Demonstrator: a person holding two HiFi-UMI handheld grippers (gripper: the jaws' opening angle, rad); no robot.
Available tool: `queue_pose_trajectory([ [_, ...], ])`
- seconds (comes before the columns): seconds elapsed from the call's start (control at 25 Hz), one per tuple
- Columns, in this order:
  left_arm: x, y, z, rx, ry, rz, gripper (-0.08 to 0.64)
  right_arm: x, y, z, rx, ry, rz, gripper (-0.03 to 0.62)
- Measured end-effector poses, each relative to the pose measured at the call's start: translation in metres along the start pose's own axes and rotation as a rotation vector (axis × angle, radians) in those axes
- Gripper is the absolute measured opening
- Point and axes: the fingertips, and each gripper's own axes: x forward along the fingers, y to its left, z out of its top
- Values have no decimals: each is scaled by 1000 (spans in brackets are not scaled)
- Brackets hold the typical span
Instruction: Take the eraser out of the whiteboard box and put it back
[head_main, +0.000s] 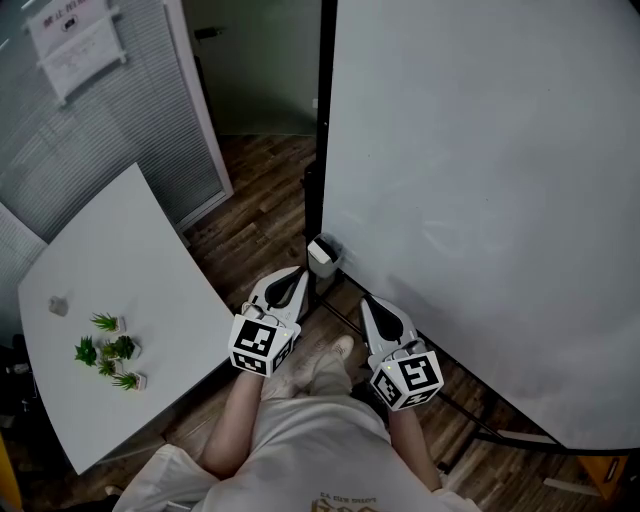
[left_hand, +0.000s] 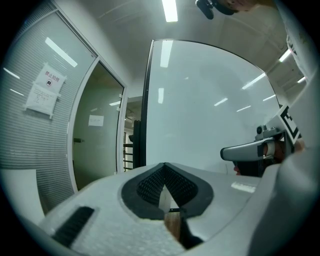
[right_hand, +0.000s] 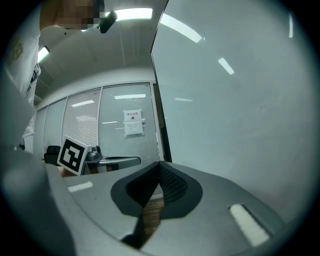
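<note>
"2 claws: how do they stand?"

"Both are pressed together and empty. In the left gripper view, the left gripper (head_main: 287, 287) shows only a sliver of floor between its ribbed pads. The right gripper view shows the same for the right gripper (head_main: 378, 312). Neither holds the eraser."

"Where is the eraser, then?"

"I can't make it out as a separate thing. The whiteboard box (head_main: 323, 256) hangs at the lower left edge of the whiteboard (head_main: 480, 200). Its mouth looks dark from the head view, so the eraser's long axis can't be read either. With nothing in either claw, this fits an eraser waiting in the box or 1 already set back there."

"Which hand is nearer the box?"

"The left. The box sits just ahead of its tip and a little toward the board side. The right gripper is farther off, with the box ahead and to its left. Both point level, roughly along the foot of the board."
</note>
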Motion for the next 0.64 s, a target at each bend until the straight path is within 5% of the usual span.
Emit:
queue_pose_trajectory([
  [0.64,0,-7,0,12,15,1,-2,-8,-4,-1,16,1,-2,11],
])
